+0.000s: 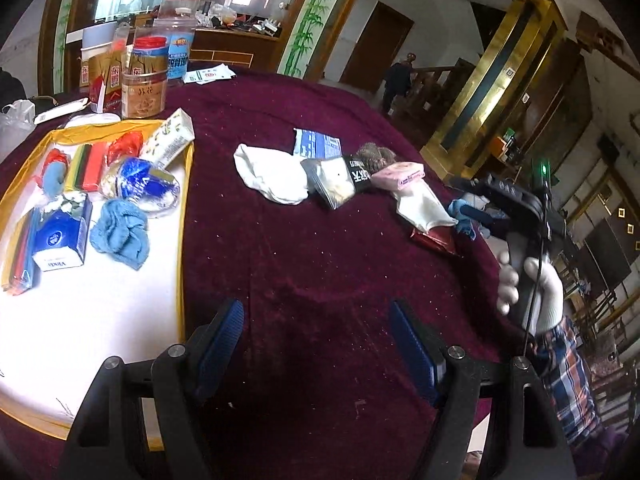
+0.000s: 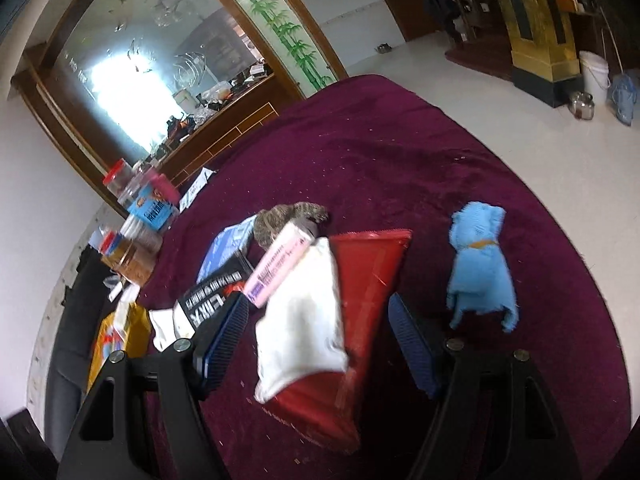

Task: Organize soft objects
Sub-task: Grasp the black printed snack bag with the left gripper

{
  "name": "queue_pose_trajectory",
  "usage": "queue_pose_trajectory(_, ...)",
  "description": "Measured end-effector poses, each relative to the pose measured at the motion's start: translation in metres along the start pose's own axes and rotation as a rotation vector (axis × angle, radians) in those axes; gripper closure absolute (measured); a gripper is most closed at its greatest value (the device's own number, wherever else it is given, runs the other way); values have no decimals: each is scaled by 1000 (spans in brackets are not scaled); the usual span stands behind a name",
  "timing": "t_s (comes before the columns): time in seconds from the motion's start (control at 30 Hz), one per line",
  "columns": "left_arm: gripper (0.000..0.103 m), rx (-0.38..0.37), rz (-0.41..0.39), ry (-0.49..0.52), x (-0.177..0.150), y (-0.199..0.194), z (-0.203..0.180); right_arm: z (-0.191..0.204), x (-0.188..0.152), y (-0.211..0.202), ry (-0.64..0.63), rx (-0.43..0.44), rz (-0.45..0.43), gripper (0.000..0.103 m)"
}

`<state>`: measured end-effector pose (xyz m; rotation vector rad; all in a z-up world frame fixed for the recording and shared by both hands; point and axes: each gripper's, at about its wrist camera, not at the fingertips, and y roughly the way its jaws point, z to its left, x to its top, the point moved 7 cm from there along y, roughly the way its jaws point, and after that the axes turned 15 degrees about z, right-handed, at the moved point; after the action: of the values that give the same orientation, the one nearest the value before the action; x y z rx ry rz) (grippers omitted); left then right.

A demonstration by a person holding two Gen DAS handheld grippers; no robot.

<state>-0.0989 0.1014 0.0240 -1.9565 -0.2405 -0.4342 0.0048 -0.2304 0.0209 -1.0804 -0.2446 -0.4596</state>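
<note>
I've got both wrist views up. My left gripper hangs over bare maroon tablecloth, jaws spread wide with nothing between the blue pads. Just to its left sits the yellow-rimmed tray, and it's already filling: a crumpled blue cloth near the inner edge, a blue Vinda tissue pack beside it, a blue-and-silver foil packet just behind, and a white carton propped across the tray's far corner.

Out on the cloth ahead, a loose row of things is still waiting. There's a folded white cloth, a clear bag with a black label touching it, a pink tissue pack next along, and a brown scrubby lump behind those. A white pouch lies on top of a red packet at the right end.

In the left view I can see my gloved right hand gripping the other tool's handle at the table's right edge.

Over on the right wrist view, the picture is a bit smeared. My right gripper is released too, jaws apart, with the white pouch and red packet lying in the gap between the pads; neither pad is pressing on them that I can see. The pink tissue pack leans against the pouch's upper edge. A light blue cloth sits by itself just right of the right finger. Jars with red lids stand at the table's far left.
</note>
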Motion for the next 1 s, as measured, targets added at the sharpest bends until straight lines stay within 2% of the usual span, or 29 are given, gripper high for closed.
queue_pose_trajectory(0.2,25,8,29,23,3,6,-8,34,19,17,-64,20,0,30)
queue_pose_trajectory(0.37,25,67,33,110,26,11,-26,41,32,26,-114,-32,-80,30)
queue_pose_trajectory(0.43,25,84,44,139,42,19,-34,33,32,27,-94,-10,-80,30)
queue_pose_trajectory(0.53,25,106,60,184,68,38,-48,16,31,24,-30,70,-66,30)
queue_pose_trajectory(0.67,24,184,104,299,110,87,-68,-7,35,21,73,139,-62,29)
queue_pose_trajectory(0.83,23,320,109,444,144,125,-82,-12,37,20,100,138,-61,28)
queue_pose_trajectory(0.93,11,376,106,511,159,145,-83,-10,38,21,88,126,-55,28)
queue_pose_trajectory(1.0,11,404,102,522,165,157,-81,-8,37,21,77,121,-53,28)
